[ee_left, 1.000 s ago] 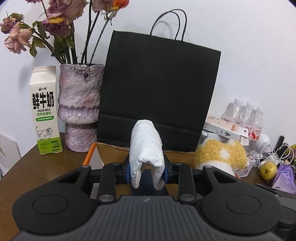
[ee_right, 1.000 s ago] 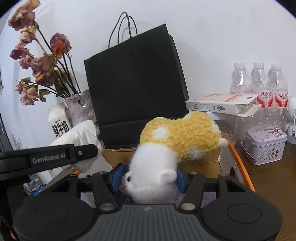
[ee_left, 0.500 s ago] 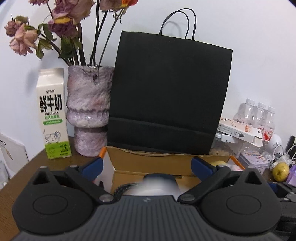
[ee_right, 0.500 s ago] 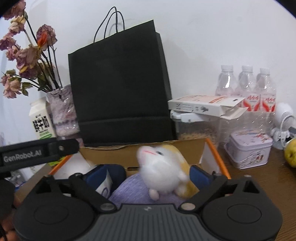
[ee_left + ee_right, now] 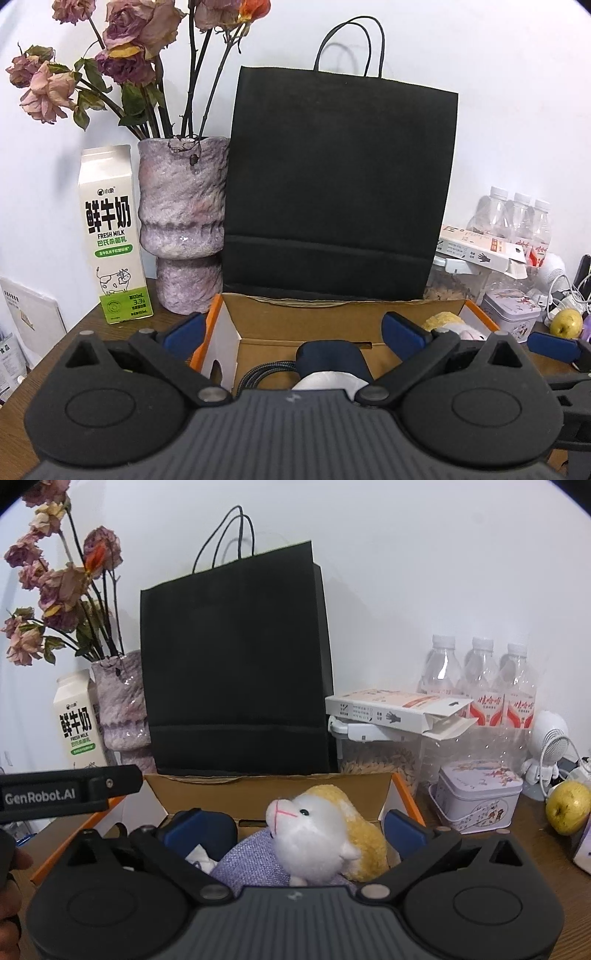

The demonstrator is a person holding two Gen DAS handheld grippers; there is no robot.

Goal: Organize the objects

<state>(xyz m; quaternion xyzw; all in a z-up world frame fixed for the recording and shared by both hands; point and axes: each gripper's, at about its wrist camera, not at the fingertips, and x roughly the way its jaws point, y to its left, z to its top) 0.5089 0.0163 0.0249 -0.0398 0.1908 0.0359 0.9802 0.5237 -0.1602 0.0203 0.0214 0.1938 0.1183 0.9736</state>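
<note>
Both handheld grippers hover at the near edge of an open cardboard box [image 5: 314,317], each with its blue-padded jaws spread apart. The left gripper [image 5: 293,332] grips nothing; below it, inside the box, lie a crumpled white bundle [image 5: 328,382], a dark blue object [image 5: 332,356] and a braided cable [image 5: 264,371]. The right gripper's [image 5: 310,821] jaws are opening, and a white-and-yellow plush lamb [image 5: 317,836] sits between them, free of both pads, resting on a lavender fabric item [image 5: 251,860] inside the box, toward its right end.

A black paper bag [image 5: 236,664] stands directly behind the box against the white wall. Left of the bag is a mottled purple vase [image 5: 183,221] of dried roses [image 5: 122,55], and left of the vase an upright milk carton [image 5: 110,232]. To the right of the box sit a clear container [image 5: 376,753] topped with a flat white carton [image 5: 391,710], three water bottles [image 5: 480,679] behind them, a small printed tin [image 5: 478,794], a white robot-shaped gadget [image 5: 548,746] and a yellow-green apple [image 5: 567,806]. Everything rests on a brown wooden table [image 5: 66,339].
</note>
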